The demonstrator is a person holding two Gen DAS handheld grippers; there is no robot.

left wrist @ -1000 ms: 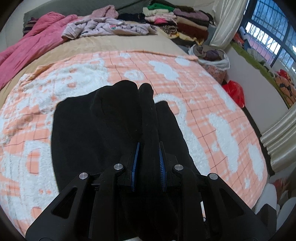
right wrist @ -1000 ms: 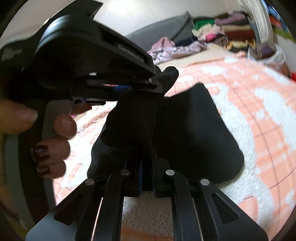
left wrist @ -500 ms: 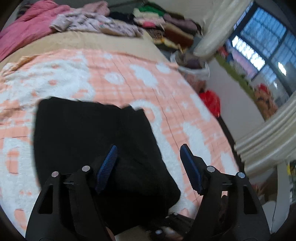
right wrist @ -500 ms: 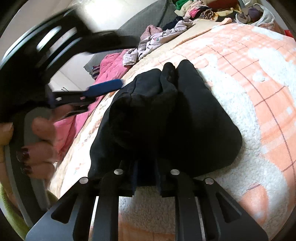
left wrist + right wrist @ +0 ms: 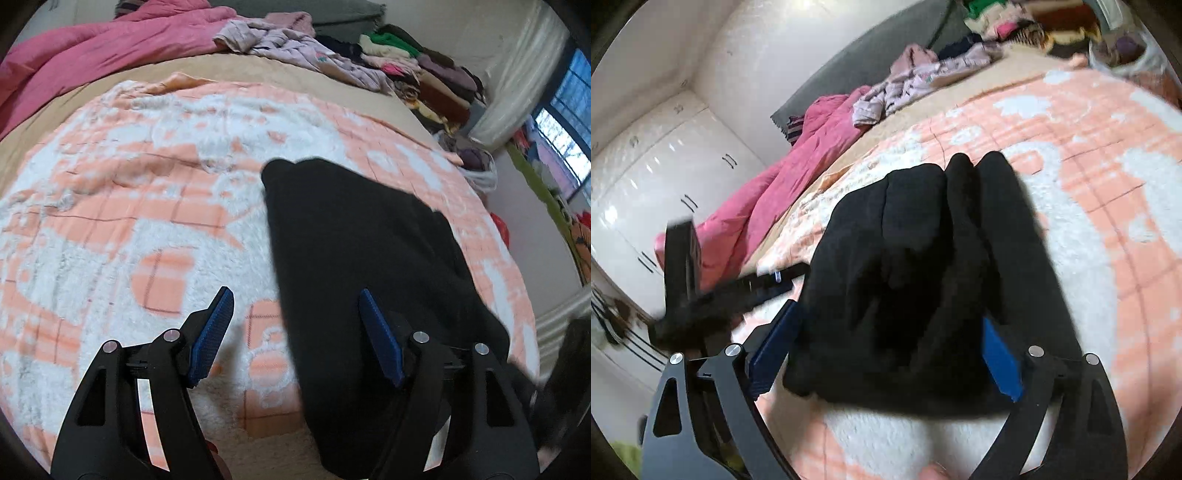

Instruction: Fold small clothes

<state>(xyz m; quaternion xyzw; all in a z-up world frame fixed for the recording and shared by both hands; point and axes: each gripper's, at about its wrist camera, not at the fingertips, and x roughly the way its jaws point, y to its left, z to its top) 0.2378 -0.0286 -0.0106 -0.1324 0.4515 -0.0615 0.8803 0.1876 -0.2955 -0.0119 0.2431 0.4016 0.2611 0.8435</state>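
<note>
I have the black garment [image 5: 369, 258] lying bunched on the peach-and-white blanket [image 5: 147, 206] that covers the bed, toward the right side in my left wrist view and near the middle in my right wrist view. My left claw [image 5: 295, 332] stands apart with nothing clamped: its left pad hangs over bare blanket and its right pad over the near part of the garment, not pressing it. My right claw [image 5: 886, 347] is opening, its 2 blue pads spread to either side of the garment's near edge; the cloth sits between them, and as far as the blurred frame lets me judge neither pad grips it. The garment shows several rounded folds at its far end. At the far side of the bed I see a pink quilt [image 5: 92, 55], a crumpled lilac garment [image 5: 288, 40] and a stack of folded clothes [image 5: 424, 74] on the far right. White wardrobe doors [image 5: 646, 177] stand to the left.
</note>
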